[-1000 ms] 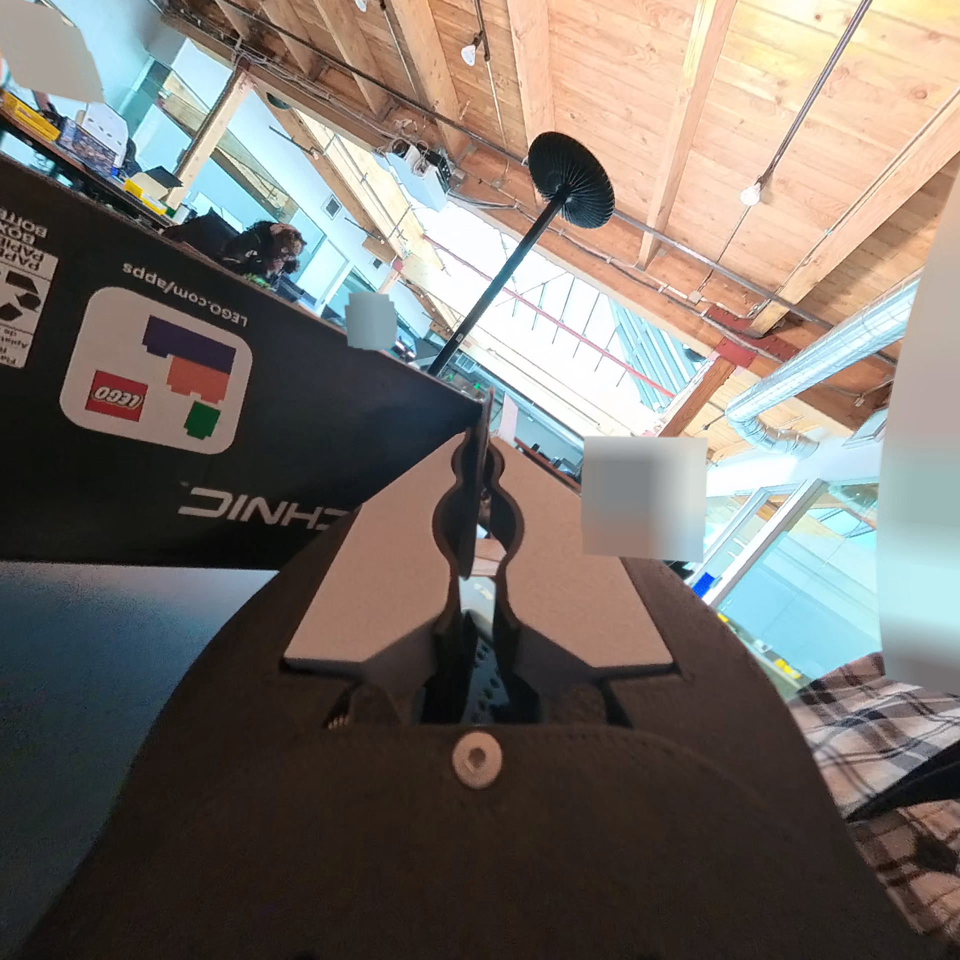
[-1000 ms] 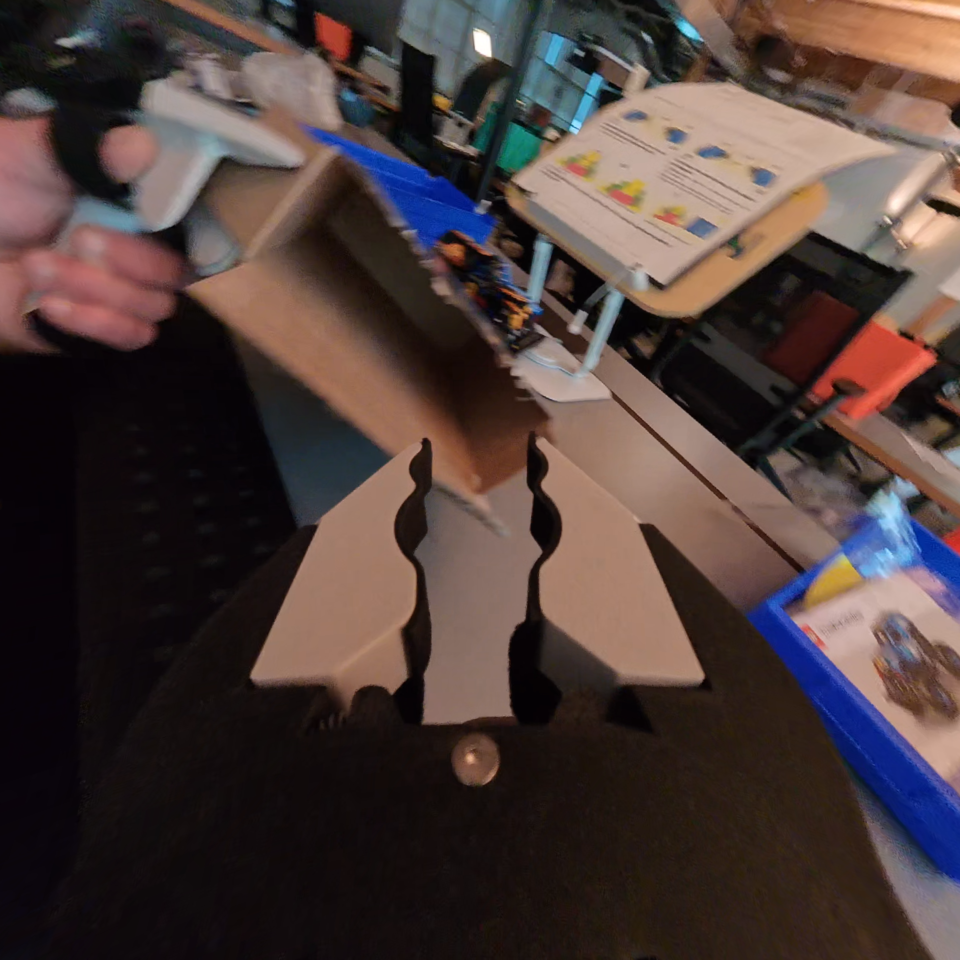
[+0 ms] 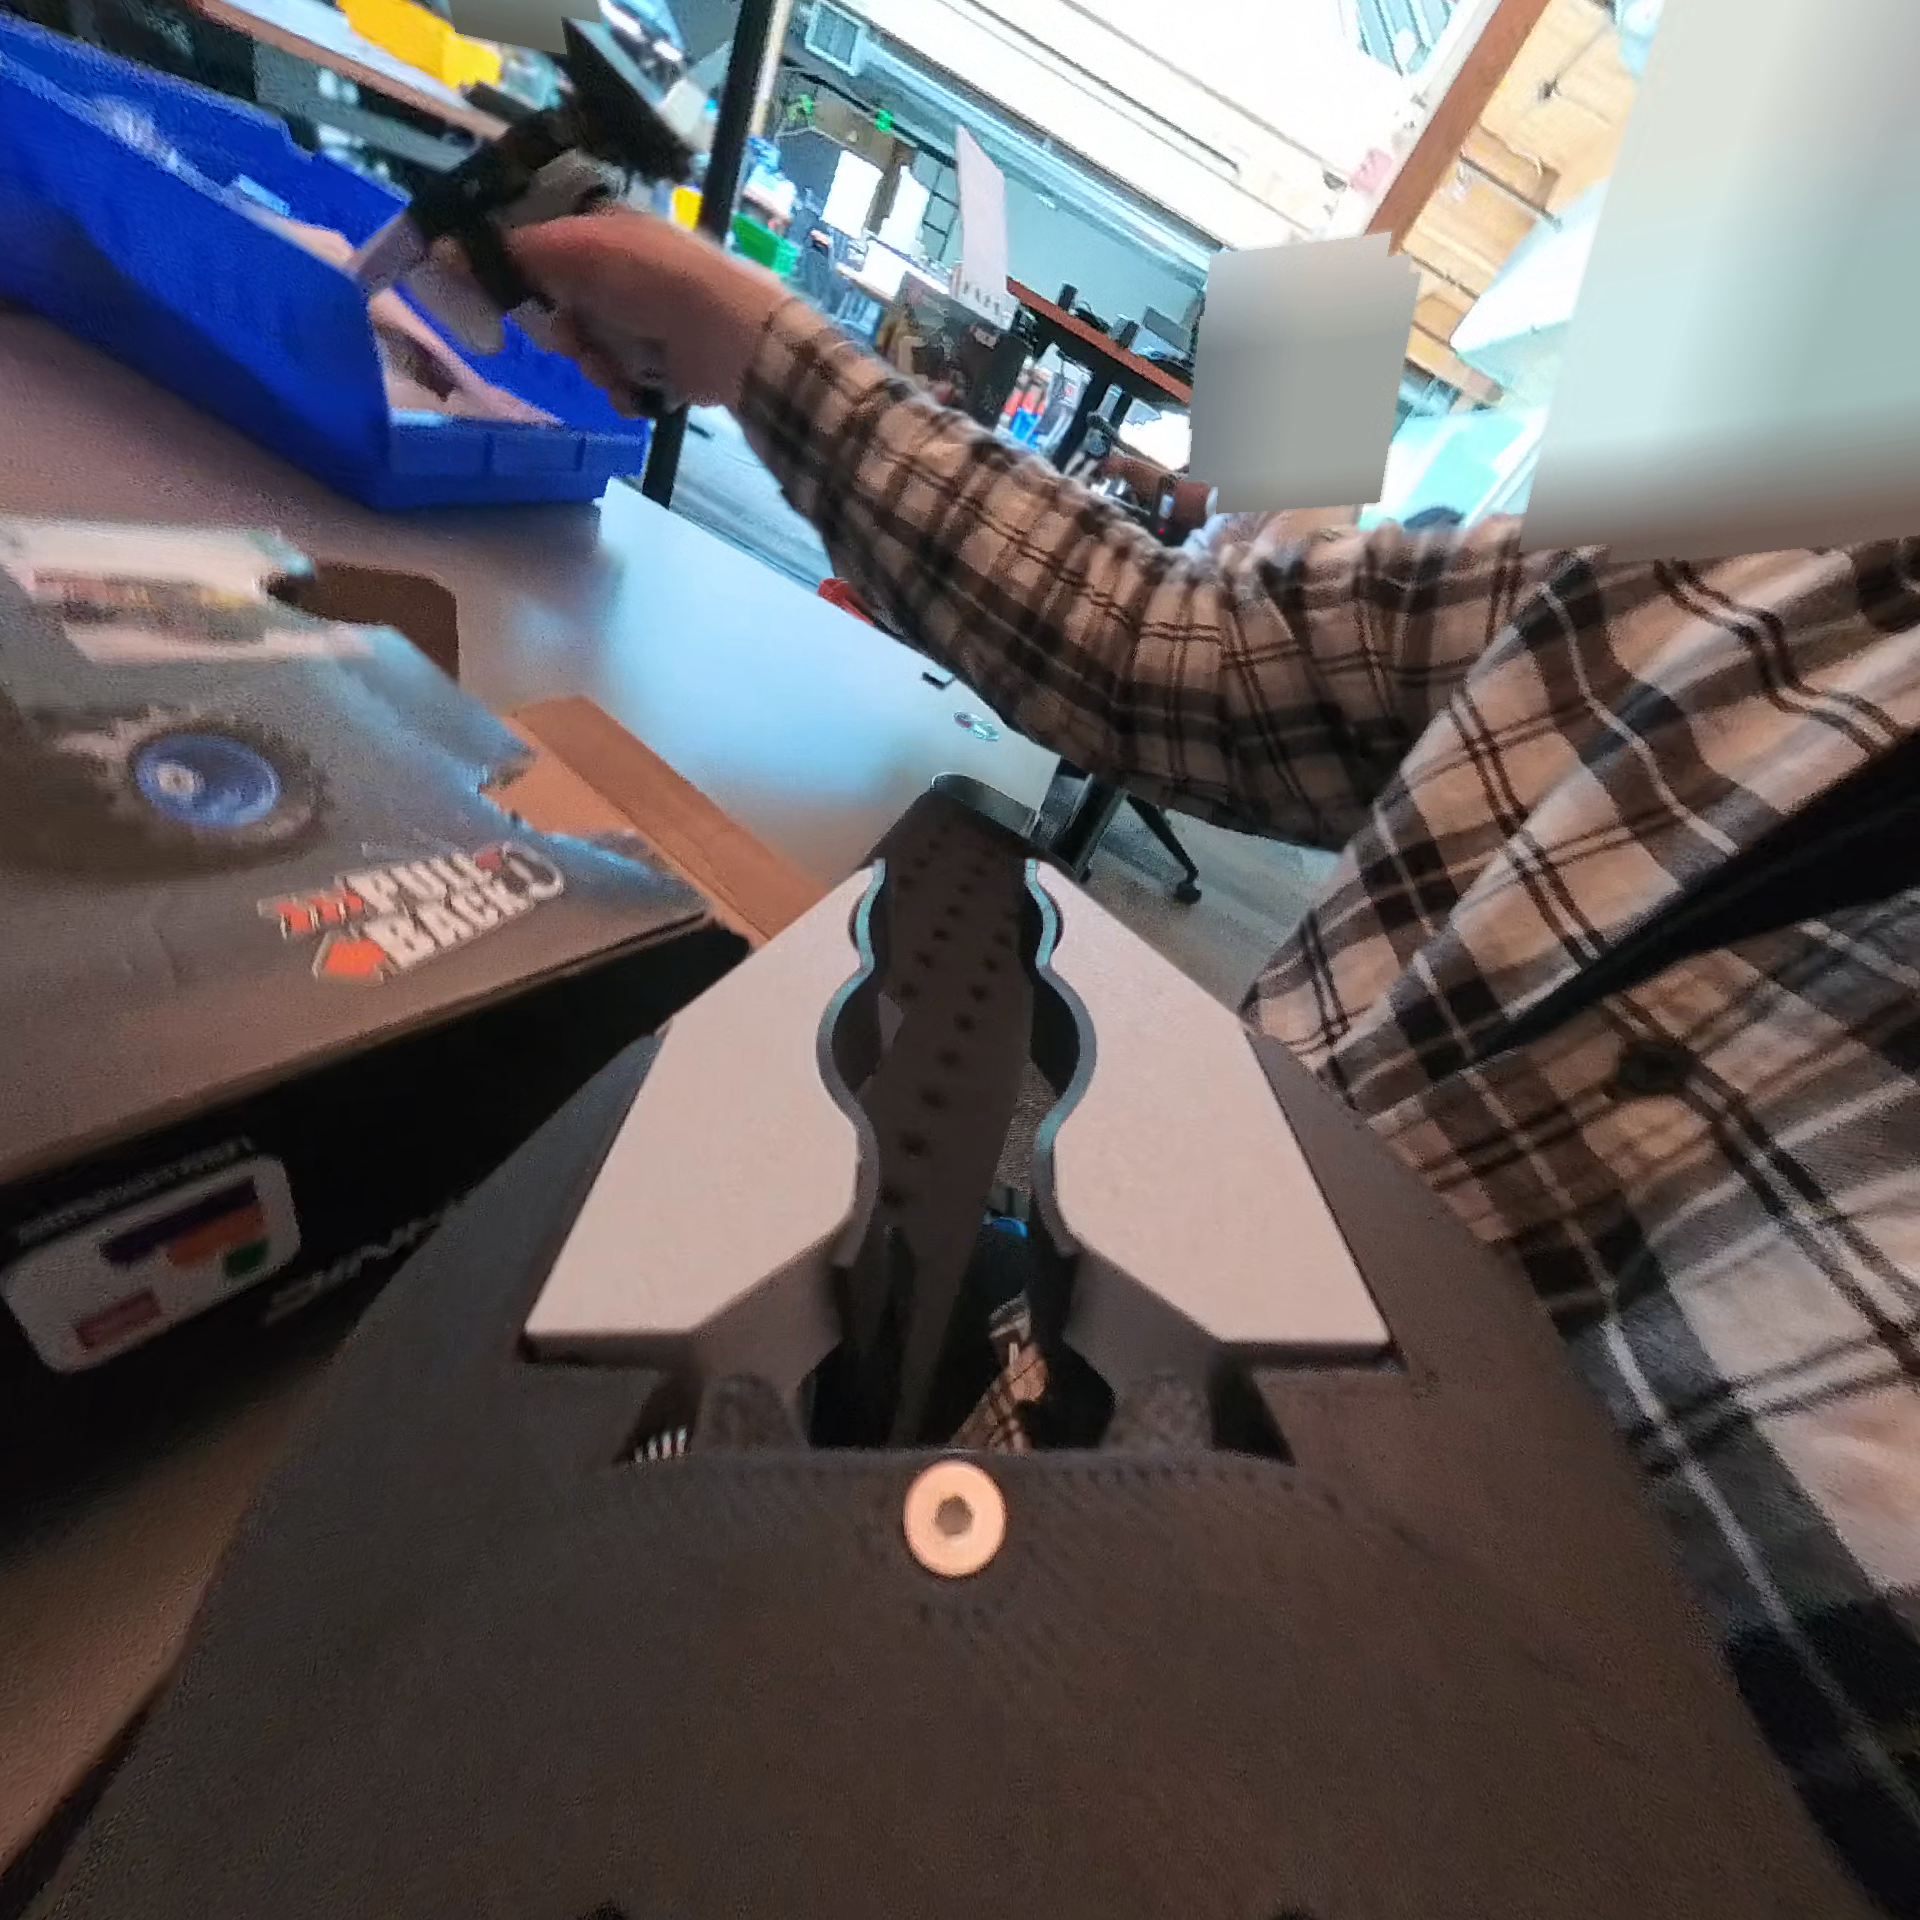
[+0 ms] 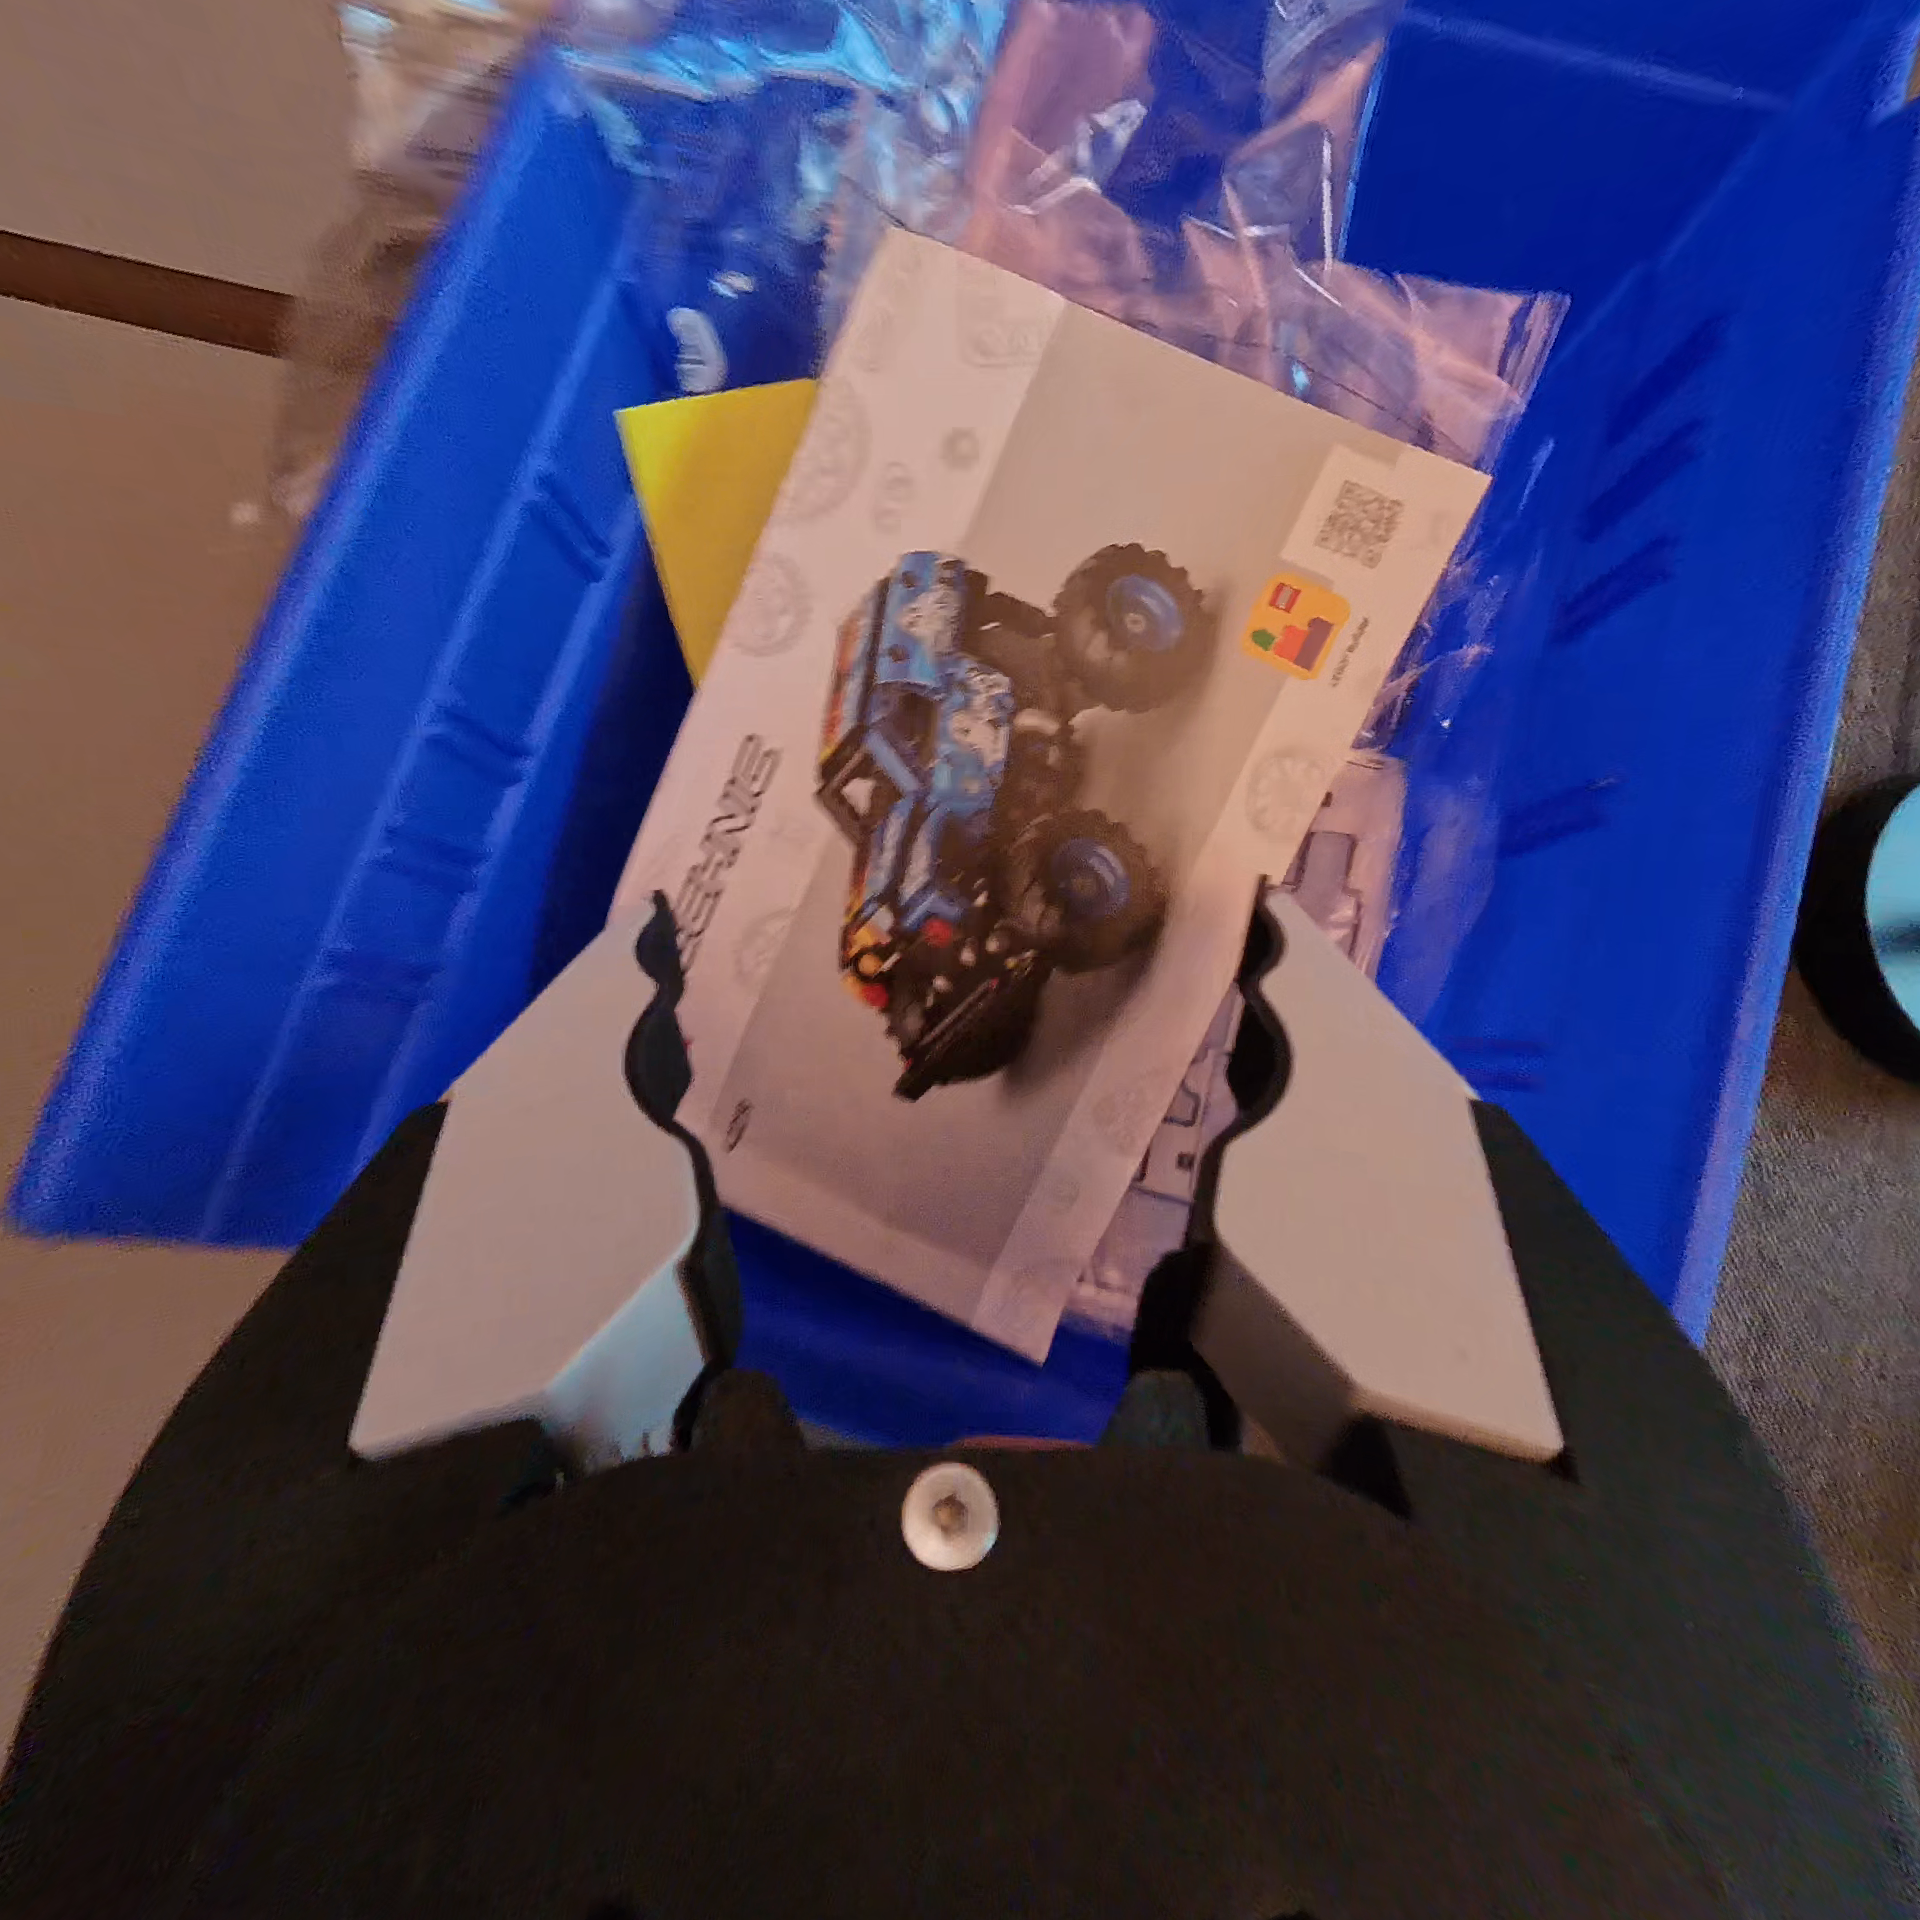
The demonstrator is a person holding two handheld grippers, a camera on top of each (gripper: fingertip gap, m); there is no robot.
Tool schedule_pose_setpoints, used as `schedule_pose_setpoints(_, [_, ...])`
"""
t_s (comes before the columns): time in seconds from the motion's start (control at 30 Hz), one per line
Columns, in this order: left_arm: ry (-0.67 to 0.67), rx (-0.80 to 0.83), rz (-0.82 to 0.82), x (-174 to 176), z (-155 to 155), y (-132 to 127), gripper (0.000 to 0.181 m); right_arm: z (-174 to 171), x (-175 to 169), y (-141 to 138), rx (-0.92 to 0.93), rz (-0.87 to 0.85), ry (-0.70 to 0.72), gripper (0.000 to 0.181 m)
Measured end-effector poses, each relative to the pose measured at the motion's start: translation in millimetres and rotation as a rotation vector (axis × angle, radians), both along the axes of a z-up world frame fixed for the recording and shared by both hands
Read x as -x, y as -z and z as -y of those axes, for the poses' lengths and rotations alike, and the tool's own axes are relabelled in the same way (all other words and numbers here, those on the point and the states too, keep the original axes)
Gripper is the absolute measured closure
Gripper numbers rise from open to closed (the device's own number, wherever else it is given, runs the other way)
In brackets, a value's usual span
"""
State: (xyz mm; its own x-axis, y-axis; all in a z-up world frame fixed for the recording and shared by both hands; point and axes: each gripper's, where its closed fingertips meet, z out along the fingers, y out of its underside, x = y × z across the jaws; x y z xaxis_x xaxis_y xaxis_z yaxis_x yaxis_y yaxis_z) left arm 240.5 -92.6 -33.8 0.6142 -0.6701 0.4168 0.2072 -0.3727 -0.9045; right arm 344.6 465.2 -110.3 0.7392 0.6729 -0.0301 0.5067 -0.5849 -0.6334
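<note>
My left gripper (image 3: 956,883) is partly open just off the near table edge. A dark dotted strip (image 3: 951,997) shows in the gap between its fingers; I cannot tell if it touches them. A black toy-set box (image 3: 260,831) with a truck picture lies on the table to its left, apart from it. My right gripper (image 4: 956,914) is wide open and empty, just above a white instruction booklet (image 4: 1039,675) with a blue truck picture in a blue bin (image 4: 364,727). It also shows in the left wrist view (image 3: 416,244), held by a hand (image 3: 623,291) over the blue bin (image 3: 208,260).
In the bin a yellow sheet (image 4: 717,499) lies under the booklet and clear plastic bags (image 4: 1195,208) lie behind it. A black round object (image 4: 1870,914) sits right of the bin. A plaid sleeve (image 3: 1039,540) crosses above the grey table (image 3: 727,644).
My left gripper has let go of the box edge and opened; the box now lies on the table. My right gripper has swung from the box to above the blue bin and opened wider.
</note>
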Motion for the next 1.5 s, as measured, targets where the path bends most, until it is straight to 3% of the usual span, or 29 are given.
schedule_pose_setpoints(0.07, [0.013,-0.081,-0.042,5,4,-17,0.158,-9,2,12,0.049,0.019,0.008,0.073])
schedule_pose_setpoints(0.23, [-0.109,-0.250,-0.146,49,3,-56,0.157,-13,7,45,0.229,0.050,-0.018,0.062])
schedule_pose_setpoints(0.5, [-0.386,-0.208,-0.250,139,-16,-52,0.152,-24,4,53,0.233,0.136,-0.095,0.070])
schedule_pose_setpoints(0.53, [-0.424,-0.187,-0.287,152,-19,-48,0.147,-26,4,52,0.225,0.130,-0.093,0.076])
schedule_pose_setpoints(0.63, [-0.492,-0.140,-0.375,183,-27,-37,0.141,-28,10,48,0.204,0.059,-0.108,0.120])
schedule_pose_setpoints(0.73, [-0.523,-0.089,-0.413,202,-35,-26,0.136,-27,13,46,0.208,0.033,-0.136,0.143])
schedule_pose_setpoints(0.8, [-0.533,-0.073,-0.433,210,-41,-21,0.135,-19,19,42,0.251,-0.028,-0.189,0.181])
schedule_pose_setpoints(0.87, [-0.541,-0.043,-0.446,217,-46,-12,0.131,-9,27,41,0.336,-0.085,-0.228,0.181])
schedule_pose_setpoints(0.9, [-0.537,-0.029,-0.442,218,-48,-9,0.129,-9,27,42,0.336,-0.078,-0.229,0.179])
schedule_pose_setpoints(1.1, [-0.529,0.010,-0.446,218,-55,6,0.128,5,42,29,0.274,-0.013,-0.360,0.126])
schedule_pose_setpoints(1.2, [-0.531,0.020,-0.446,218,-58,8,0.128,-18,47,26,0.115,0.068,-0.339,0.057])
schedule_pose_setpoints(1.3, [-0.533,0.029,-0.449,218,-59,11,0.128,-28,54,37,0.120,0.109,-0.359,0.047])
schedule_pose_setpoints(1.5, [-0.538,0.054,-0.452,220,-60,21,0.127,-24,63,55,0.203,0.123,-0.374,0.051])
